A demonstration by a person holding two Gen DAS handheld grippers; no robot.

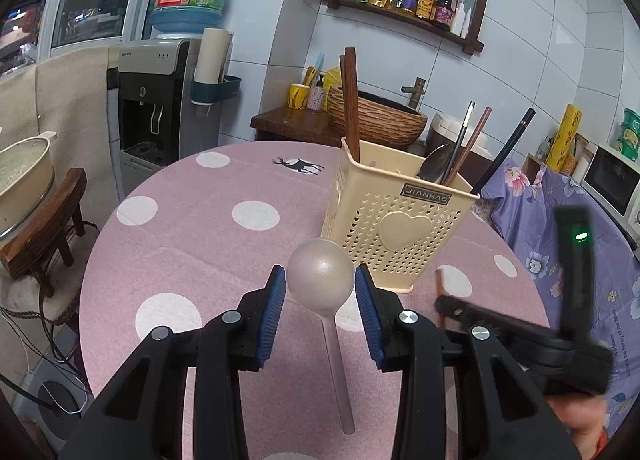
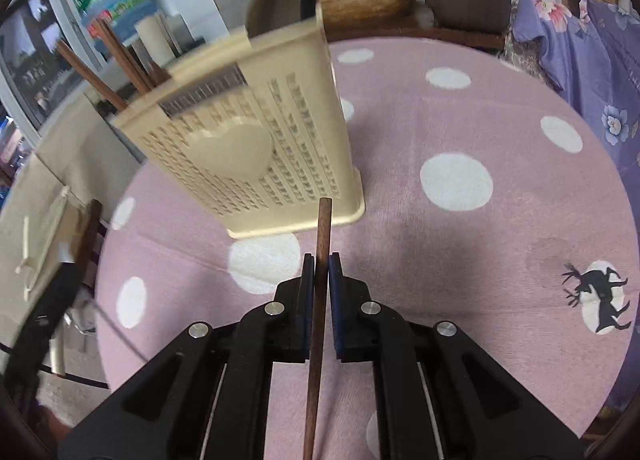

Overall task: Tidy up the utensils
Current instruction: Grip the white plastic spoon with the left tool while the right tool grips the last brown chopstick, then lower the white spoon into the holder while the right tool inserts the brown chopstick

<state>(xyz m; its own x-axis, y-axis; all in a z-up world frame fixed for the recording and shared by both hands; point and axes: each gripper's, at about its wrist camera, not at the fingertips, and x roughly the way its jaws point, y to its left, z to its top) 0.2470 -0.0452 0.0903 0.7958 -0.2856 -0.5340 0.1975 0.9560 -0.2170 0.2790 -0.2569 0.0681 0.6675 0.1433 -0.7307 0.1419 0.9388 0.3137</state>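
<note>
Pale pink spoon [image 1: 320, 280], bowl forward, clamped between fingers; brown wooden chopstick [image 2: 320, 300] likewise gripped; cream perforated holder [image 1: 394, 228] upright at 12 o'clock, holding utensils.

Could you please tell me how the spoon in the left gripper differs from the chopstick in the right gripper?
The spoon is pale pinkish with a round bowl; the chopstick is a dark brown, slim wooden stick. The spoon's bowl sits between spread fingers; the chopstick is pinched tight. Both are outside the cream holder.

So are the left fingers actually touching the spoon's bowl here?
Touching. The left wrist view shows the blue fingers pressed against both sides of the spoon bowl, no gap visible on either side, and its handle hanging below over the table.
</note>
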